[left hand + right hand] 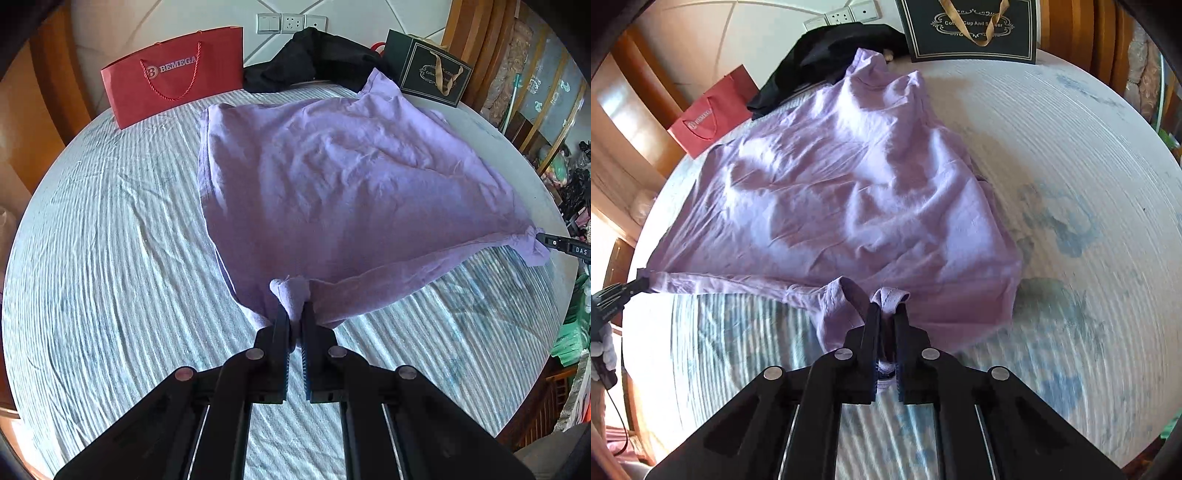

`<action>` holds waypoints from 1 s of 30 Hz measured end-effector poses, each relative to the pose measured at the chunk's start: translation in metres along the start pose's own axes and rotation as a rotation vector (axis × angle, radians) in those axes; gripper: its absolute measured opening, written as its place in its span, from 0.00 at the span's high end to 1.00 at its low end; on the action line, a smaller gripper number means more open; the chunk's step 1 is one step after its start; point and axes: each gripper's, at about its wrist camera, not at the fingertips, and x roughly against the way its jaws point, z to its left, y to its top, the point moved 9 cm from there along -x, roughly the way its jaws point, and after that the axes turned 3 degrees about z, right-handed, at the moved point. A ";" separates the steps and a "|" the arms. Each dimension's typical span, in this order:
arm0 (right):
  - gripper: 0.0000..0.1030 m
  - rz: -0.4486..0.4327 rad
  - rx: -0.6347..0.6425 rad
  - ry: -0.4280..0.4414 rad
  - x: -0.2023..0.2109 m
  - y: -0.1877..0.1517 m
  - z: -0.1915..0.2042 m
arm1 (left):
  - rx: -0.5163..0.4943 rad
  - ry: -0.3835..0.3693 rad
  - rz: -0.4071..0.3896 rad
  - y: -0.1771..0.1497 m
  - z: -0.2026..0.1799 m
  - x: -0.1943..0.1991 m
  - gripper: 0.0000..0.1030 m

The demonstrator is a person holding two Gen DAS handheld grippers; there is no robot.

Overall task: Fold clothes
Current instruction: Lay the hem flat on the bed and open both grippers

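Two grippers clamp the near hem of the purple shirt [332, 177], which lies spread on the round striped worktop [110, 229]: left gripper [295, 314] on one bunched corner, right gripper [886, 314] on the other. Either thin pinch could slip if the cloth drags while lifted, spoiling the fold. Whatever the red bag [173, 74] and dark gift bag [428, 70] contain stays hidden.

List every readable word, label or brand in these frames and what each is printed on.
"BEMEGA", with a circled "B" logo: red paper bag.
"Cup And", between partly ribbon-covered words: dark gift bag.
"DAS": right gripper, seen from the left wrist.
Small print on the left gripper: too blurred to read.
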 end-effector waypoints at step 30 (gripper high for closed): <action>0.74 0.022 -0.084 -0.059 -0.033 0.107 -0.080 | 0.138 -0.023 -0.056 0.017 0.005 0.051 0.66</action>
